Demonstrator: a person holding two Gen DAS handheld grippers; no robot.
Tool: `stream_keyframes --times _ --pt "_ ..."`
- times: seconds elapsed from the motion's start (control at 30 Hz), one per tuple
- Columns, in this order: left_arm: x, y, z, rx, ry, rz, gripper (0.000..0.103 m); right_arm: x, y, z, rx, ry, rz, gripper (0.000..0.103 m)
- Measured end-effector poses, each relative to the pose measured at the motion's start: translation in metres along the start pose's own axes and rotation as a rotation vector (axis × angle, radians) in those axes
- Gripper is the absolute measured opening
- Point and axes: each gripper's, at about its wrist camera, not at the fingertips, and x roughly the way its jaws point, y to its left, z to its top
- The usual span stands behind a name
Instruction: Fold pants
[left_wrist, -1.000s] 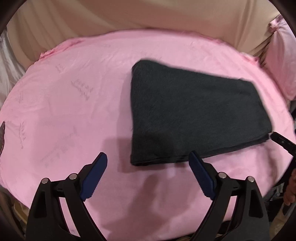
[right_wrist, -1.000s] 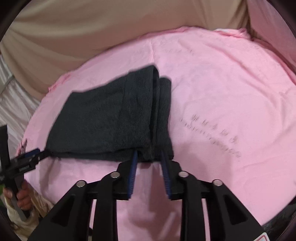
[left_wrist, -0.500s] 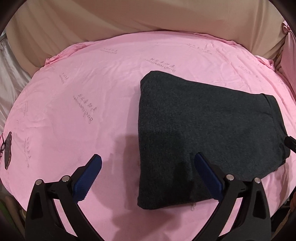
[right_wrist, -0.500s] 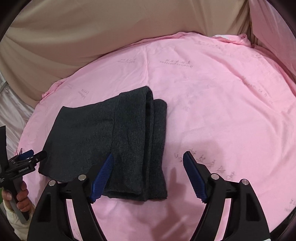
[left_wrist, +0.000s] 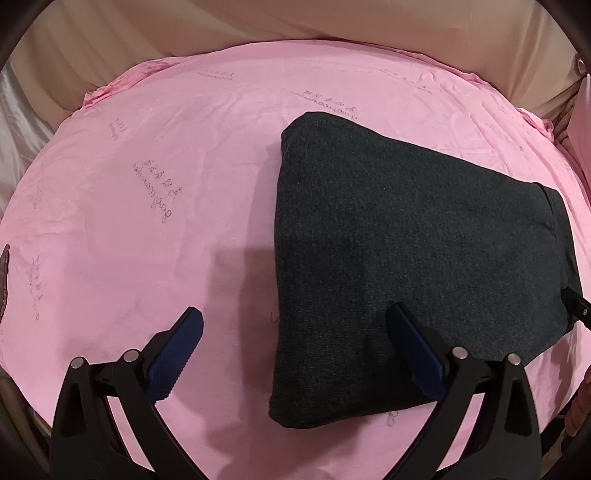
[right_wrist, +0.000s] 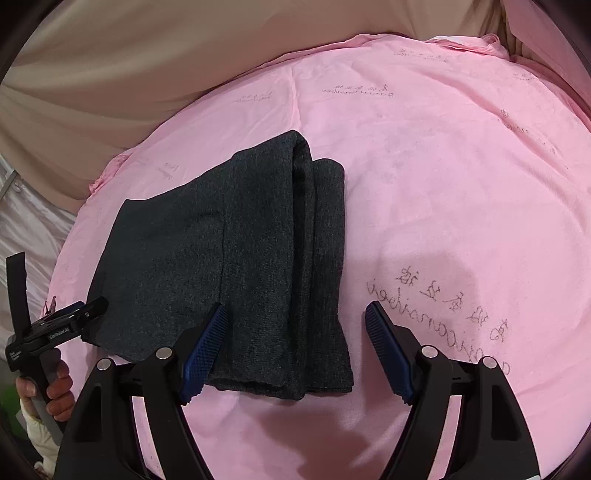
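The pants (left_wrist: 413, 266) lie folded into a dark grey block on the pink sheet (left_wrist: 147, 221), and everything here is placed against them.

In the left wrist view, bare sheet with faint printed script spreads to the left of the pants. The left claw (left_wrist: 295, 354) hangs over their near left corner with its jaws wide apart and nothing between the pads: one blue pad (left_wrist: 173, 358) is over the sheet left of the pants, the other is over the dark cloth. At the right edge of the pants, a black tip of the right claw shows just beside their end.

In the right wrist view, the left claw (right_wrist: 70, 321) shows at the pants' far left corner, gripped by a hand (right_wrist: 55, 391). The right claw (right_wrist: 295, 347) hangs over the near right end of the pants, where the stacked layers show as long ridges. Its jaws stand apart and hold nothing; the left pad is over the cloth, the right pad over the sheet to the right of the pants. Beige cloth (right_wrist: 147, 74) lies beyond the pants, past the sheet's far edge.
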Motion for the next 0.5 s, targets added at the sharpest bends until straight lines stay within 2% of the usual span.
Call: stream_keyframes --times 0.13,0.2,0.27,0.4,0.47,0.5 --pt "-0.012 -0.010 0.001 0.030 -0.046 0.066 0.098 -0.013 0.003 0.000 -0.011 -0.046 -0.035 0.075" --pt "-0.022 -0.015 0.000 0.035 -0.093 0.125 0.098 -0.030 0.014 -0.001 -0.032 -0.113 -0.087 0.075" --pt "-0.030 -0.022 0.001 0.045 -0.139 0.188 0.098 -0.052 0.043 -0.002 -0.106 -0.166 -0.012 0.075" --pt "-0.035 -0.035 0.005 0.066 -0.200 0.280 0.098 -0.083 0.113 -0.006 -0.274 -0.228 0.227 0.075" --pt "-0.033 -0.038 0.007 0.069 -0.193 0.278 0.098 -0.083 0.141 -0.006 -0.375 -0.242 0.249 0.074" --pt "-0.032 -0.038 0.008 0.067 -0.190 0.280 0.098 -0.079 0.144 -0.005 -0.392 -0.254 0.182 0.074"
